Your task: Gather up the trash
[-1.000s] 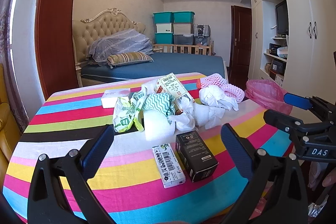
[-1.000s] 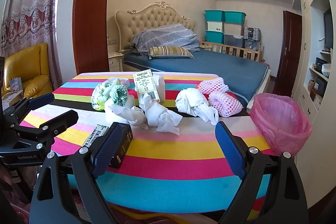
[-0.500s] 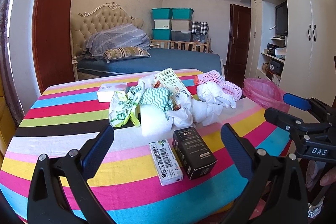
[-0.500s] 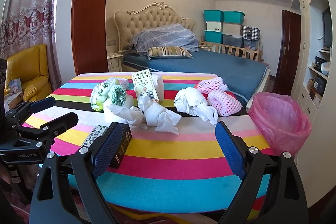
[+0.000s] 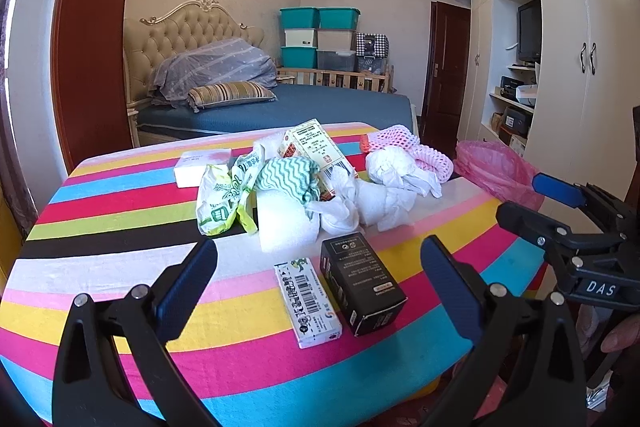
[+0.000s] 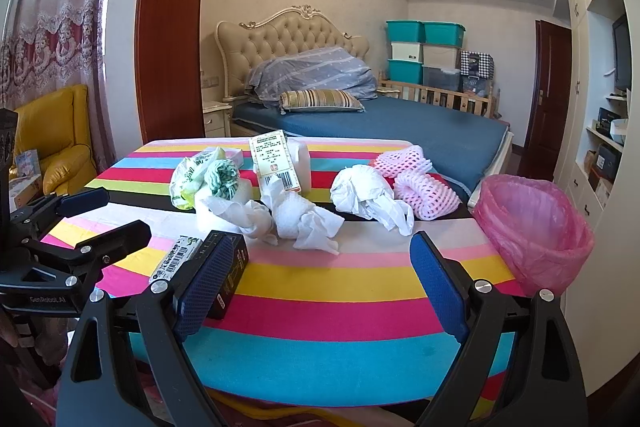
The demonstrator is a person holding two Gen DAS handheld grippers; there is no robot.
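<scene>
Left gripper (image 5: 318, 281) wide open, nothing held, hovering over near edge of the striped table (image 5: 100, 227). Between its fingers lie two boxes side by side, just touching or nearly so: black box (image 5: 362, 283) and white barcode box (image 5: 307, 301) on its left, both flat, long axes running near-to-far and angled slightly left at the far end. Right gripper (image 6: 320, 281) also wide open and empty, at the near edge further right; black box sits behind its left finger (image 6: 204, 291). Past the boxes the trash heap: white foam roll (image 5: 286, 225) upright, green wavy cloth (image 5: 288, 177) on top of it, green-white wrapper (image 5: 222, 197) crumpled to its left, leaning against it. Carton (image 5: 316, 151) stands tilted behind the cloth, long axis up and leaning left at the top, barcode end down. Flat white box (image 5: 202, 167) lies far left, long axis across the table. Crumpled tissues (image 6: 304, 221) in front of the carton, another tissue wad (image 6: 368, 197) to the right, touching pink foam nets (image 6: 416, 183) beyond it; nets lie on their sides, long axes roughly left-right. Pink-lined bin (image 6: 536, 227) stands just off the table's right edge, mouth up, near the right gripper's right finger. Bed (image 6: 400, 125) behind the table.
</scene>
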